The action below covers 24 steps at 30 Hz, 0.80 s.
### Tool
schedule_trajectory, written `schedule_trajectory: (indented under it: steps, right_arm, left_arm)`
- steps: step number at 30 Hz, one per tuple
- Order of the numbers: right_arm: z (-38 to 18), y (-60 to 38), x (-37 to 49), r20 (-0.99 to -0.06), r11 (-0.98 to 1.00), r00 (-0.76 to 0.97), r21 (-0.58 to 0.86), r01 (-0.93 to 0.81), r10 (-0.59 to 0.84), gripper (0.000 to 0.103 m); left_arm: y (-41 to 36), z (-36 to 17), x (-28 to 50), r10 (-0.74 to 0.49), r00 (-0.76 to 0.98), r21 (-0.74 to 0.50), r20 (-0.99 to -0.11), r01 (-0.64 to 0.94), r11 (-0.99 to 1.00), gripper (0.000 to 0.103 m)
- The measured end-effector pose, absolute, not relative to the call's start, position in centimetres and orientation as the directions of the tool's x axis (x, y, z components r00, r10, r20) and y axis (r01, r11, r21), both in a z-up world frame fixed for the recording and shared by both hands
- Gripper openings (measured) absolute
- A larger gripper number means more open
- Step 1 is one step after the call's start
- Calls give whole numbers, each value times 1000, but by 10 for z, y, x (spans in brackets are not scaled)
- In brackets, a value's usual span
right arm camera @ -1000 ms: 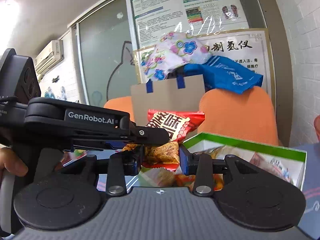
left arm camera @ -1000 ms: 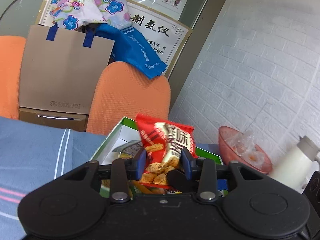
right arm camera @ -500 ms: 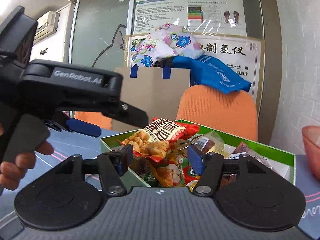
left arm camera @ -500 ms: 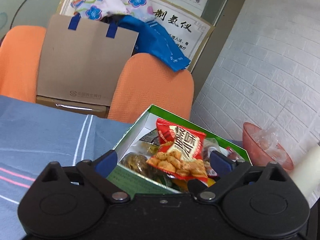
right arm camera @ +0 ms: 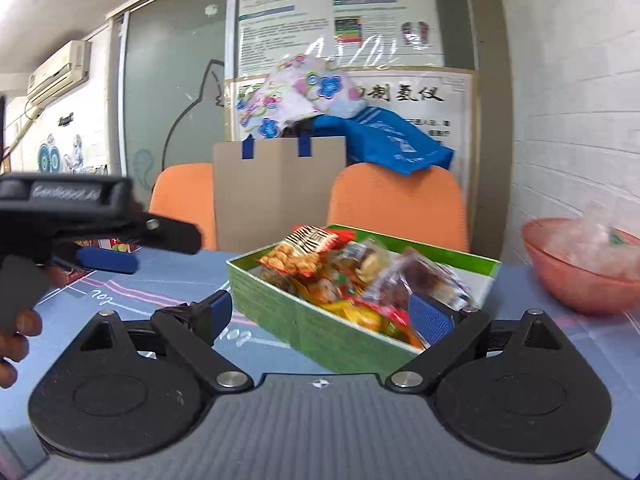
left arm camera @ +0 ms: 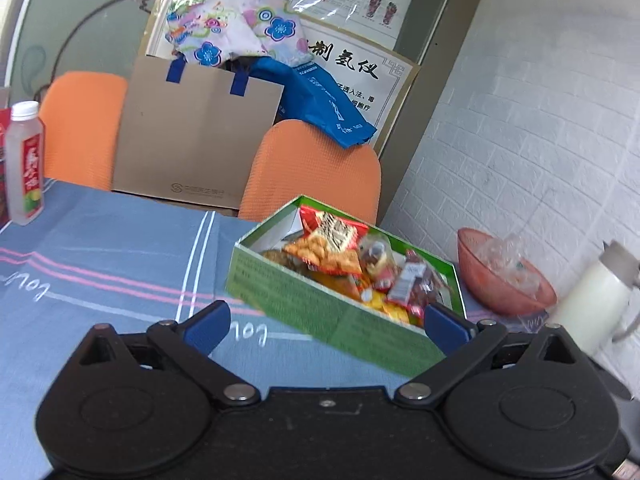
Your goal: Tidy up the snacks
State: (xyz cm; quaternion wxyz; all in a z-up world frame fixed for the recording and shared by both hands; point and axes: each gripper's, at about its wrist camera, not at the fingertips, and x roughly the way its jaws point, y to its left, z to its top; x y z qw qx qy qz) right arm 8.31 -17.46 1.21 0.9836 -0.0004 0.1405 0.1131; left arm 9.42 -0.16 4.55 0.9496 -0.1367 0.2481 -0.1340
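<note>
Looking along the left gripper (left arm camera: 325, 322), its jaws have just opened wide and empty; the red snack bag (left arm camera: 332, 242) lies in the green box (left arm camera: 320, 312). Seen from the right gripper (right arm camera: 320, 314), jaws likewise just opened, empty: withdraw clear of the box, touching nothing.

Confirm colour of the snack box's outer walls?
Green, with white inner walls: the snack box shows best in the left wrist view.

White brick wall (left arm camera: 540, 128) on the right; two orange chairs (right arm camera: 396, 204) behind the surface (left arm camera: 100, 264); air conditioner (right arm camera: 60, 68) far left.
</note>
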Motion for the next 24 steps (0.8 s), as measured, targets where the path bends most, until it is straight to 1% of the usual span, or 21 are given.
schedule_trajectory:
  steps: [5, 7, 11, 16, 24]
  right_arm:
    - [8, -185, 54, -268, 985, 948, 24, -173, 173, 103]
    - [3, -189, 47, -275, 988, 949, 34, -150, 153, 103]
    - [-9, -194, 37, -302, 994, 947, 41, -99, 106, 103]
    - [-19, -199, 31, -330, 999, 943, 47, -22, 36, 103]
    - [-22, -195, 23, -332, 998, 943, 52, -19, 35, 103]
  left_arm:
    - [-16, 31, 57, -281, 840, -277, -463, 164, 947, 103]
    - [-22, 23, 46, -275, 831, -263, -484, 161, 951, 103]
    - [-34, 10, 27, -236, 827, -192, -510, 159, 969, 103]
    - [-34, -2, 14, -220, 820, -183, -529, 143, 973, 103]
    - [-29, -3, 4, -175, 841, -152, -512, 112, 982, 103]
